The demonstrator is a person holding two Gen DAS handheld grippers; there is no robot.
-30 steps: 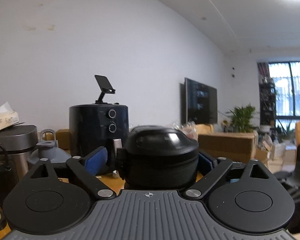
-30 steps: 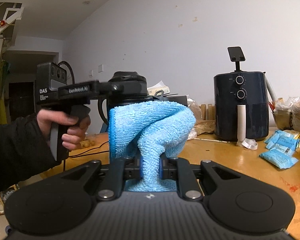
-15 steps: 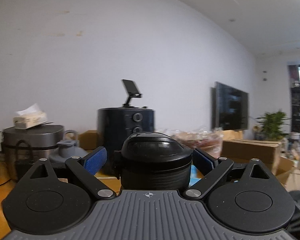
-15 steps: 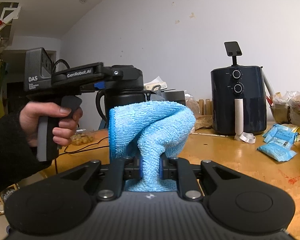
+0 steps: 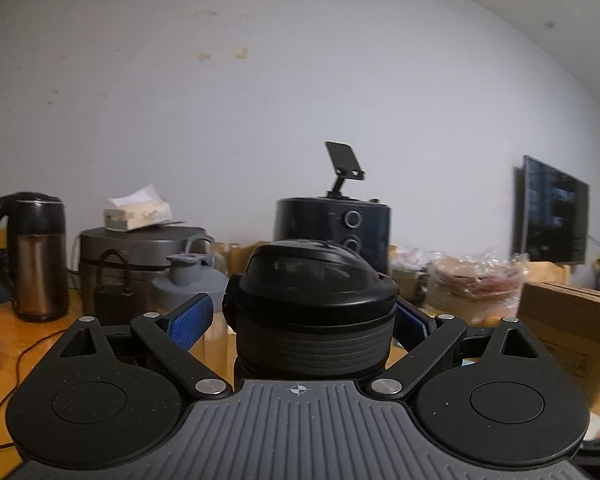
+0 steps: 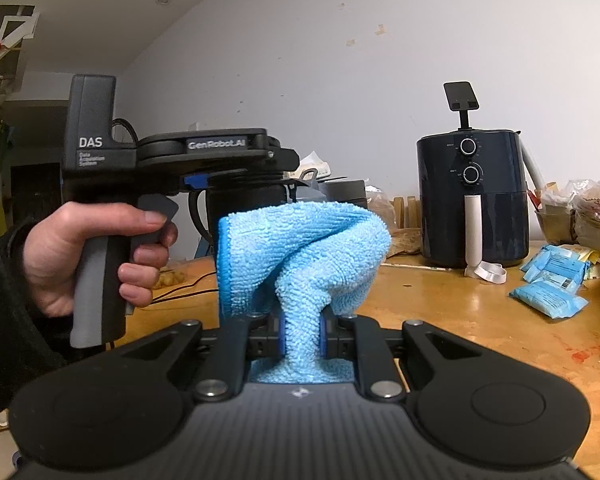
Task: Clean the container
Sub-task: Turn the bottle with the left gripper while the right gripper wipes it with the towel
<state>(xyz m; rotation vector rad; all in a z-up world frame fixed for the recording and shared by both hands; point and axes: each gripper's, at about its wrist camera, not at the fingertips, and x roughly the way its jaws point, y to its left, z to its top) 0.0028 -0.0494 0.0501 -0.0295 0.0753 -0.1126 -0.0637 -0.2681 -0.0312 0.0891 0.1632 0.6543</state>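
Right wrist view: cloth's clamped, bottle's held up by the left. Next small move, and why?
Probably ease the right gripper forward to press the blue cloth against the black bottle. The cloth is pinched between the fingers, its bulk already facing the bottle's side, and the left gripper grips the bottle below its lid, so wiping looks ready to begin.
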